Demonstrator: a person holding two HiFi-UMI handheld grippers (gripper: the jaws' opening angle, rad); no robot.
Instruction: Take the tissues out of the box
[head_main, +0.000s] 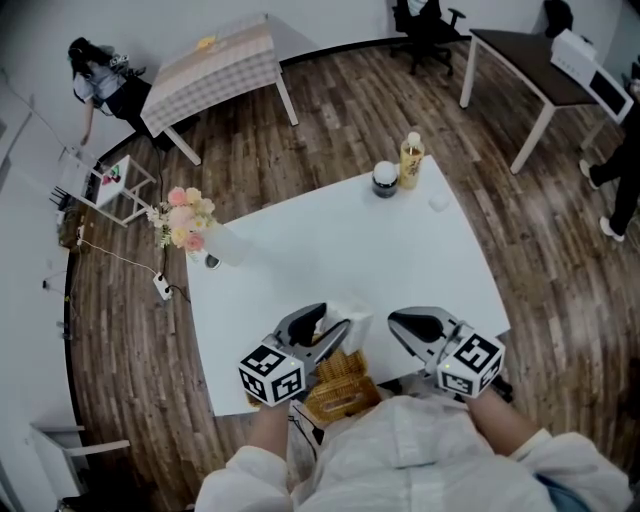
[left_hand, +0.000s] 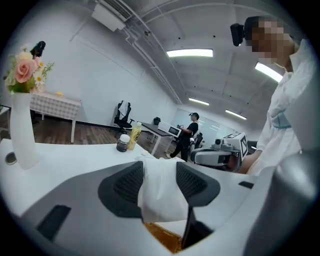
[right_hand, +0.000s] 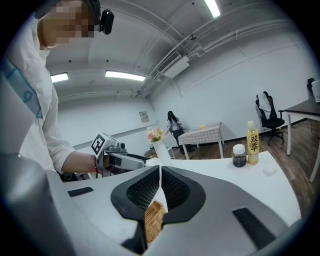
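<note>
tabletop (head_main: 300, 250): is showing plain white
tissue (left_hand: 161, 192): is showing plain white, no print
box (head_main: 342, 388): is showing golden-brown woven wicker
left claw (left_hand: 160, 172): is showing light grey shells, black meshed pads and a black-and-white squared cube
right claw (right_hand: 160, 181): is showing the same grey, black and squared markers
flowers (head_main: 185, 218): at ten o'clock, are showing pink and cream above a white vase (head_main: 228, 246)
bottle (head_main: 410, 160): at one o'clock, is showing yellow under a white cap
jar (head_main: 384, 180): is showing dark under a white lid
floor (head_main: 300, 130): is showing dark brown planks
far tablecloth (head_main: 225, 60): is showing a pale check
</note>
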